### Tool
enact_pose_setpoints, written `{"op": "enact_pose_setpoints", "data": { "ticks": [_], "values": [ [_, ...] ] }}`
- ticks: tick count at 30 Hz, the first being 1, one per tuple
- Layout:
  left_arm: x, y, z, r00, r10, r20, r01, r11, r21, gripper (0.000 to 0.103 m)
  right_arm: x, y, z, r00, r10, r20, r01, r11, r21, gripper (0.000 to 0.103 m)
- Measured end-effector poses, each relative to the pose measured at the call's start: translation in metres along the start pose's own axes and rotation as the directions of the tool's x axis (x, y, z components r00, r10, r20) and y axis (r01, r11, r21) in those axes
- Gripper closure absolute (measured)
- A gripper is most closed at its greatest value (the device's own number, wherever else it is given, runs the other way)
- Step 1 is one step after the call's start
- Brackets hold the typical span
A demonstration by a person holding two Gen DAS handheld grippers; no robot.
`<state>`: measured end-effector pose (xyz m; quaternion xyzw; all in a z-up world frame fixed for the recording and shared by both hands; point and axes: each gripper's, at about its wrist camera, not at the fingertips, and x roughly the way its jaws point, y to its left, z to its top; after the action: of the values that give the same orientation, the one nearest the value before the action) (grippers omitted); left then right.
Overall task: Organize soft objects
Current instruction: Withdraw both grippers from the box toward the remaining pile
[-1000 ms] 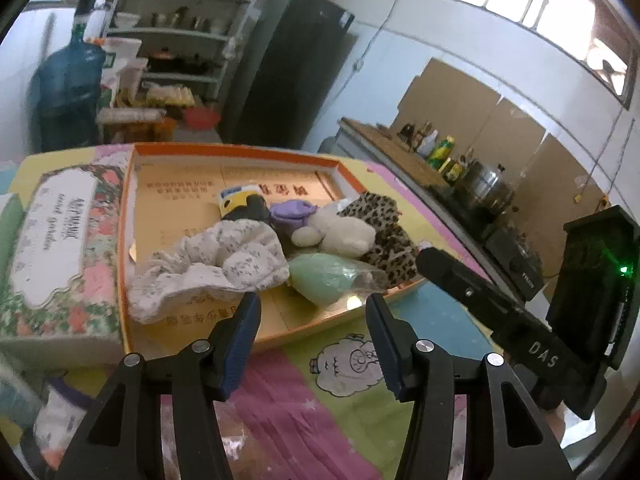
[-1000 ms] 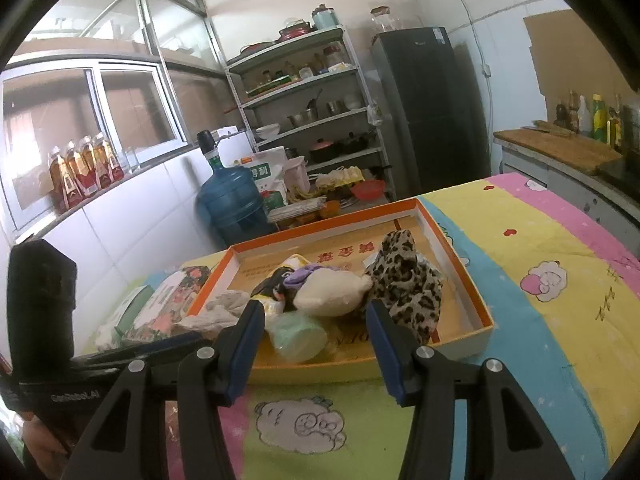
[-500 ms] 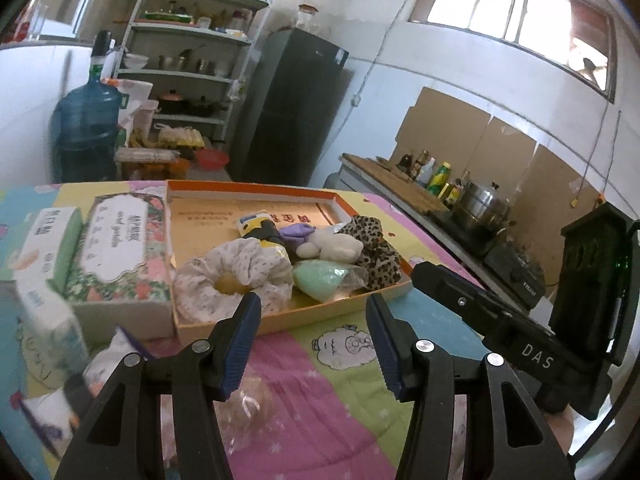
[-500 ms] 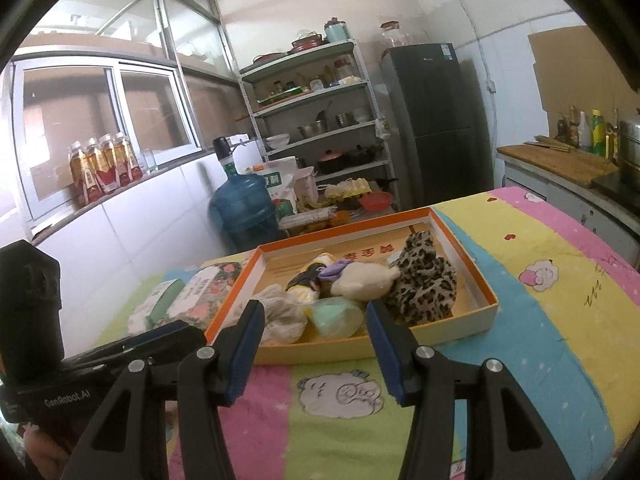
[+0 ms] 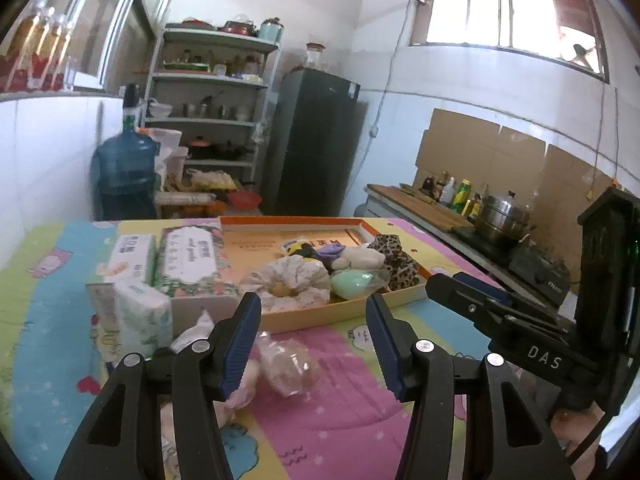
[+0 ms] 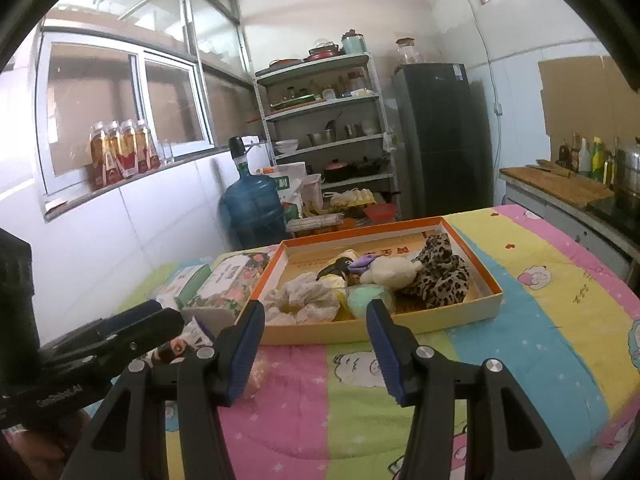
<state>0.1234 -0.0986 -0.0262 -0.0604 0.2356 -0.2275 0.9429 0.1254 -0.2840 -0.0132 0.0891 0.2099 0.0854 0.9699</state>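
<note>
Left wrist view
Your left gripper [image 5: 312,320]: jaws stand apart with nothing between the pads; it hangs above the cartoon-print cloth [image 5: 332,432], short of the tray.
Your right gripper [image 5: 464,296]: seen from the side at the right edge; you cannot tell its jaw state from here.
Orange-rimmed tray [image 5: 340,314]: lies flat on the cloth, its soft things bunched in the near half, the far half bare cardboard.
In the tray: a pale floral scrunchie [image 5: 288,280] at the near left, a mint-green pouch [image 5: 354,283] just right of it, a leopard-print fabric piece [image 5: 394,260] at the right, a cream plush [image 5: 360,258] and a purple item [image 5: 332,251] behind them.
Outside the tray: a clear-wrapped bundle [image 5: 286,364] on the cloth near your left fingers, tissue packs [image 5: 138,312] and a floral tissue box [image 5: 192,260] beside the tray's left wall.

Right wrist view
Your right gripper [image 6: 316,330]: jaws apart, empty, held over the cloth [image 6: 360,408] in front of the tray's near wall.
Your left gripper [image 6: 160,320]: enters from the left, side-on, above the wrapped items.
Tray [image 6: 460,316]: same load; scrunchie [image 6: 306,300] near left, green pouch [image 6: 370,294] at the middle of the near wall, leopard fabric [image 6: 440,276] at the right, cream plush [image 6: 390,271] behind the pouch, touching the leopard fabric.
Beside the tray: floral box [image 6: 230,284] and a green tissue pack [image 6: 188,280], left of the orange rim.
</note>
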Motion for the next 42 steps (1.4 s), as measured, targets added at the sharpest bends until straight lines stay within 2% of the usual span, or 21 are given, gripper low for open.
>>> {"op": "enact_pose_setpoints", "data": {
  "ticks": [10,23,35,42],
  "values": [
    [-0.044,0.019,-0.015,0.998,0.045,0.05,-0.044,0.999,-0.021,0.047,-0.015,0.033,-0.017,1.0,0.019,-0.008,-0.019,0.999,-0.046,0.05],
    [-0.087,0.057,-0.037,0.984,0.155,0.093,-0.148,0.986,-0.07,0.047,-0.019,0.067,-0.032,0.997,0.067,-0.036,-0.07,0.994,-0.082,0.05],
    [-0.093,0.07,-0.049,0.981,0.172,0.083,-0.166,0.983,-0.076,0.047,-0.013,0.08,-0.04,0.995,0.08,-0.062,-0.086,0.991,-0.105,0.05],
    [-0.084,0.08,-0.056,0.983,0.171,0.062,-0.165,0.982,-0.093,0.047,0.016,0.077,-0.054,0.988,0.075,-0.136,-0.087,0.992,-0.088,0.05]
  ]
}}
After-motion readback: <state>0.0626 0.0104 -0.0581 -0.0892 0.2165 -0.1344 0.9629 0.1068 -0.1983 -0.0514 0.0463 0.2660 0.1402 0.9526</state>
